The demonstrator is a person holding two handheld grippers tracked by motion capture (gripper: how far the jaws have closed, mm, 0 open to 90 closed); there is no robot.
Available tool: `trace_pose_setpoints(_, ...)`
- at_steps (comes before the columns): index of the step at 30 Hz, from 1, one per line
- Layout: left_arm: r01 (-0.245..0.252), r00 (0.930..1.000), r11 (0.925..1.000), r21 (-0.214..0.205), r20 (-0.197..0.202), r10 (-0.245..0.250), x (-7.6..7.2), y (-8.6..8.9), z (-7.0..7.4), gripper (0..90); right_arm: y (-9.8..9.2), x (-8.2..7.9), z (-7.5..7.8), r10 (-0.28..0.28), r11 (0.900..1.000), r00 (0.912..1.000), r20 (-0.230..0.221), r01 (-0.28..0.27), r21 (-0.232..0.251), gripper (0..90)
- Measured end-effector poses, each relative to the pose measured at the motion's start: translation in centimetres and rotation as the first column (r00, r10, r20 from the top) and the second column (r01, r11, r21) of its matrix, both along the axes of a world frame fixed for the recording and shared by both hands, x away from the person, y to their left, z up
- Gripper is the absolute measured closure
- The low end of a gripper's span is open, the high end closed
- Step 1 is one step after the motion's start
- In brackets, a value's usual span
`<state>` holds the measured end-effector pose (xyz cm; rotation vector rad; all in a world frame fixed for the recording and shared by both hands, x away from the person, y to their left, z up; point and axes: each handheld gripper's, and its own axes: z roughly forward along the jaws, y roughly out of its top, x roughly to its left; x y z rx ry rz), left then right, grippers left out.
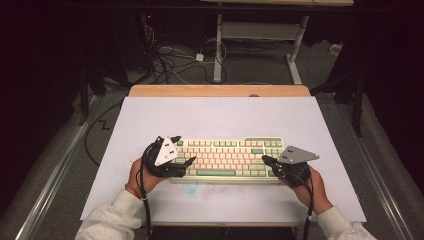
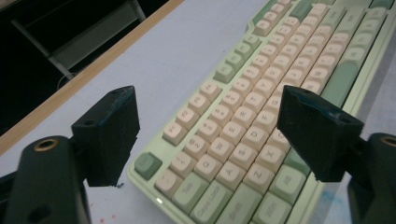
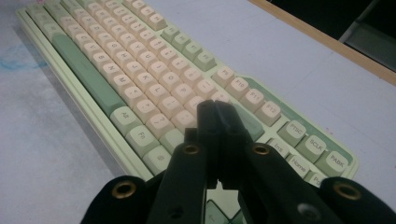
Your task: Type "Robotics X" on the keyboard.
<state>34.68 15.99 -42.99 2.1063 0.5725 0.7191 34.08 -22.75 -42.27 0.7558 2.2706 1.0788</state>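
A pale green keyboard [image 1: 227, 156] with cream and green keys lies on the white table top [image 1: 215, 117], near its front edge. My left gripper [image 1: 184, 149] is at the keyboard's left end, open. In the left gripper view the left gripper [image 2: 208, 100] has its jaws wide apart above the left-hand keys of the keyboard [image 2: 261, 88], with nothing held between them. My right gripper [image 1: 265, 160] rests at the keyboard's right end, shut. In the right gripper view the right gripper [image 3: 215, 106] holds its jaws pressed together over the keys near the right side of the keyboard [image 3: 116, 60].
A wooden strip [image 1: 220, 90] runs along the table's far edge. Behind it stand a white desk frame [image 1: 260, 35] and several cables [image 1: 170, 60] on the floor. A faint blue smear [image 1: 190, 187] marks the table top in front of the keyboard.
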Motion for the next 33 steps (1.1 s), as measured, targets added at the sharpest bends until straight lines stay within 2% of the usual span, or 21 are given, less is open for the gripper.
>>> trace_pose_setpoints(4,-0.023,0.9997,0.9997,-0.011,-0.003,0.023,-0.8,1.0,-0.7,19.3,0.3,0.3,0.2,0.010,0.9999,1.0000,-0.001,-0.010,0.006,90.0)
trace_pose_setpoints(6,-0.031,0.9991,0.9995,0.008,-0.027,0.031,-1.5,1.9,-1.5,18.3,0.5,0.4,0.2,0.016,0.9999,0.9999,0.000,-0.016,0.002,90.0)
trace_pose_setpoints(7,-0.031,0.9991,0.9995,0.008,-0.027,0.031,-1.5,1.9,-1.5,18.3,0.7,0.5,0.1,0.018,0.9998,0.9998,-0.002,-0.018,0.001,90.0)
trace_pose_setpoints(9,-0.040,0.9968,0.9992,0.006,-0.069,0.040,-2.2,2.8,-2.3,18.3,1.1,0.8,0.1,0.028,0.9996,0.9996,-0.004,-0.028,-0.001,90.0)
trace_pose_setpoints(13,-0.046,0.9954,0.9990,0.003,-0.084,0.046,-2.9,3.4,-2.9,18.5,2.3,1.4,0.1,0.048,0.9987,0.9988,-0.007,-0.048,-0.018,90.0)
trace_pose_setpoints(14,-0.051,0.9949,0.9987,-0.004,-0.088,0.050,-3.1,3.6,-3.1,18.7,2.6,1.7,0.1,0.053,0.9984,0.9986,-0.008,-0.053,-0.019,90.0)
trace_pose_setpoints(15,-0.048,0.9928,0.9983,-0.034,-0.111,0.043,-3.4,3.8,-3.3,19.1,2.9,1.9,0.1,0.058,0.9981,0.9982,-0.011,-0.058,-0.020,90.0)
trace_pose_setpoints(17,-0.049,0.9910,0.9979,-0.042,-0.127,0.044,-3.6,3.8,-3.5,19.1,3.6,2.4,0.0,0.063,0.9975,0.9979,-0.017,-0.064,-0.030,90.0)
trace_pose_setpoints(19,-0.045,0.9912,0.9984,-0.034,-0.126,0.041,-3.9,3.7,-3.7,19.1,4.3,2.8,-0.3,0.072,0.9965,0.9971,-0.025,-0.073,-0.040,90.0)
trace_pose_setpoints(22,-0.052,0.9932,0.9975,-0.047,-0.107,0.047,-4.1,4.0,-3.4,19.1,5.3,3.4,-0.7,0.084,0.9950,0.9953,-0.047,-0.086,-0.050,90.0)
trace_pose_setpoints(23,-0.055,0.9924,0.9974,-0.047,-0.113,0.049,-4.2,4.0,-3.4,19.1,5.7,3.6,-0.8,0.088,0.9941,0.9949,-0.049,-0.091,-0.059,90.0)
trace_pose_setpoints(24,-0.062,0.9935,0.9977,-0.025,-0.097,0.060,-4.1,4.1,-3.4,19.1,6.0,3.8,-0.9,0.091,0.9937,0.9945,-0.053,-0.094,-0.061,90.0)
trace_pose_setpoints(27,-0.062,0.9921,0.9977,-0.028,-0.111,0.059,-4.0,4.2,-3.6,19.2,6.7,4.3,-1.2,0.093,0.9929,0.9934,-0.067,-0.097,-0.068,90.0)
trace_pose_setpoints(33,-0.066,0.9927,0.9975,-0.026,-0.102,0.063,-4.0,4.4,-3.5,19.1,7.9,4.9,-1.8,0.089,0.9910,0.9914,-0.096,-0.098,-0.091,90.0)
